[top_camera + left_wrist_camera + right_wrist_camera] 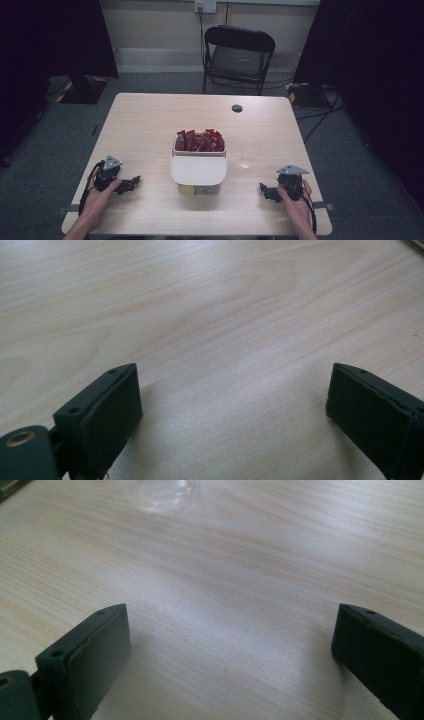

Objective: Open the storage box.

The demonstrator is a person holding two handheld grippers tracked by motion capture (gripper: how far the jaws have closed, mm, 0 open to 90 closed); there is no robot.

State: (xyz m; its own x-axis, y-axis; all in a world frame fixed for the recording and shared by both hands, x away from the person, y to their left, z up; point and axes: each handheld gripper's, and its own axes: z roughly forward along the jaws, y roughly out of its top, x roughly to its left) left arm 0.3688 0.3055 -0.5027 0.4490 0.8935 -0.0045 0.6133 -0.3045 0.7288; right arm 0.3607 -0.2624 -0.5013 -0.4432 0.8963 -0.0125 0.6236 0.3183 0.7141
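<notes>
Pale wood-grain table (150, 130) seen from the high view, with a person's two hands entering from the bottom edge. Left gripper (131, 184), lower left of the frame, rests on the tabletop with its jaws pointing toward the centre; in the left gripper view the two black jaws stand wide apart over bare wood, nothing between them. Right gripper (266, 192), lower right, likewise rests on the table, jaws wide and empty in the right gripper view. Centre of the frame: a white container (198, 172) whose far compartment holds red sachets (200, 141), while a white lid covers the near part. A clear plastic cup (247, 154) stands just right of the container, well apart from the right gripper; its base appears at the upper left of the right gripper view (162, 492). A black folding chair (237, 55) stands beyond the table's far edge.
</notes>
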